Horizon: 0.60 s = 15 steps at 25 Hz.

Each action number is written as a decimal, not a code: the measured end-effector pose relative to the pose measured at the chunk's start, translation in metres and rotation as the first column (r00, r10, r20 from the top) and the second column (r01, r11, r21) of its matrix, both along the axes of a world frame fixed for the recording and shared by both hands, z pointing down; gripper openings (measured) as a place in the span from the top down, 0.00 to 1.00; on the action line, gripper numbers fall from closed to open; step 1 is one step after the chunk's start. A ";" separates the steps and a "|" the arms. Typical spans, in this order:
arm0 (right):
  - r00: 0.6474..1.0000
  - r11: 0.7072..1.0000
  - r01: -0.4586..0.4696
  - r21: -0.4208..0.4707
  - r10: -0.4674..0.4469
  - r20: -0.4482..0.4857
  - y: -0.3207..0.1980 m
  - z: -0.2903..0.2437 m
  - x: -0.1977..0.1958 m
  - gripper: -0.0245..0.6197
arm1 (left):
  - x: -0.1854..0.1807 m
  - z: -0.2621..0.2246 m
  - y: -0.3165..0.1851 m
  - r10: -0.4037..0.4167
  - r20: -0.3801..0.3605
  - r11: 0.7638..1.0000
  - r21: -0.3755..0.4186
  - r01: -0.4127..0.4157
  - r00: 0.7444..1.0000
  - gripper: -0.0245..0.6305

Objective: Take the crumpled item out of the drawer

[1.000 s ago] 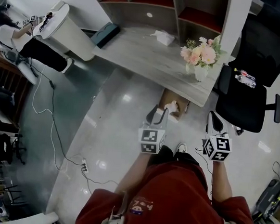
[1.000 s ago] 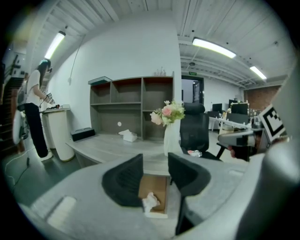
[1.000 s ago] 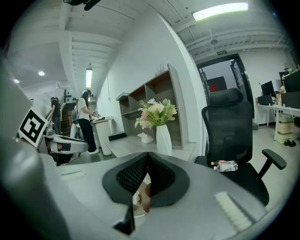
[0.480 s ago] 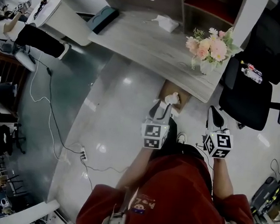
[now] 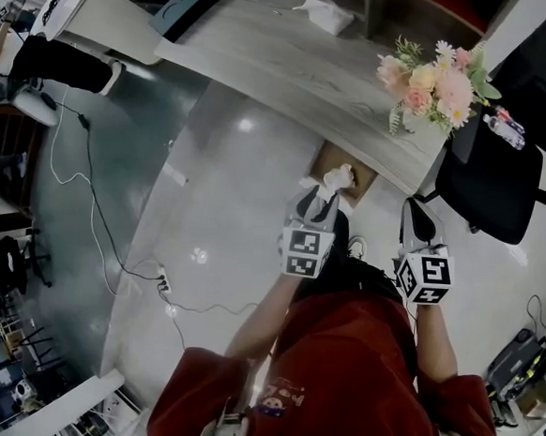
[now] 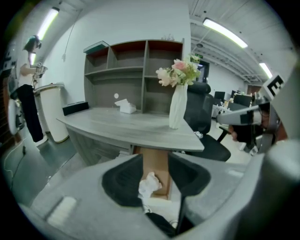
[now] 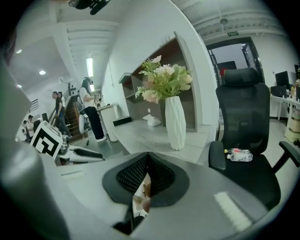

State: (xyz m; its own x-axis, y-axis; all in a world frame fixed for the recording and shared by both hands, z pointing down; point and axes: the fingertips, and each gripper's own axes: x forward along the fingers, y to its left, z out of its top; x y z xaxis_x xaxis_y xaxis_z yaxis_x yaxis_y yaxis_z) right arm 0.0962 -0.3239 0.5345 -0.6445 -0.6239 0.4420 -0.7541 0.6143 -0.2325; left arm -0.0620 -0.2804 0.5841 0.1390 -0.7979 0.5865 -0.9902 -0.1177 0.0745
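Note:
A white crumpled item (image 5: 337, 177) lies in the open brown drawer (image 5: 327, 158) that sticks out from under the grey desk (image 5: 295, 54). My left gripper (image 5: 314, 199) hangs just short of it, jaws wide apart. In the left gripper view the crumpled item (image 6: 150, 183) shows between the jaws, close to the left pad, with a gap on the right and the drawer (image 6: 157, 161) behind it. No pad presses on it. My right gripper (image 5: 418, 217) hovers to the right, near the desk's corner. Its jaws (image 7: 146, 180) leave only a thin slit and hold nothing.
A vase of flowers (image 5: 434, 84) stands on the desk's near right corner, with a tissue (image 5: 325, 14) farther back. A black office chair (image 5: 502, 174) carrying a bottle (image 5: 506, 127) sits to the right. Cables (image 5: 88, 179) trail over the floor at the left. A person (image 5: 41, 58) stands far left.
The desk and drawer have slid up and right in the head view. My left gripper now sits a little nearer the crumpled item. Neither gripper's jaws have changed.

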 end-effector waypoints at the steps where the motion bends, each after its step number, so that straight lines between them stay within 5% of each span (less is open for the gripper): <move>1: 1.000 1.000 0.010 -0.007 -0.010 -0.003 -0.002 0.005 -0.004 0.96 | -0.002 0.007 -0.003 0.002 -0.001 1.000 -0.011 -0.002 1.000 0.71; 15: 0.991 0.989 0.116 -0.086 -0.122 -0.058 -0.011 0.059 -0.050 0.96 | -0.021 0.108 -0.023 0.062 -0.017 0.982 -0.180 -0.064 0.998 0.69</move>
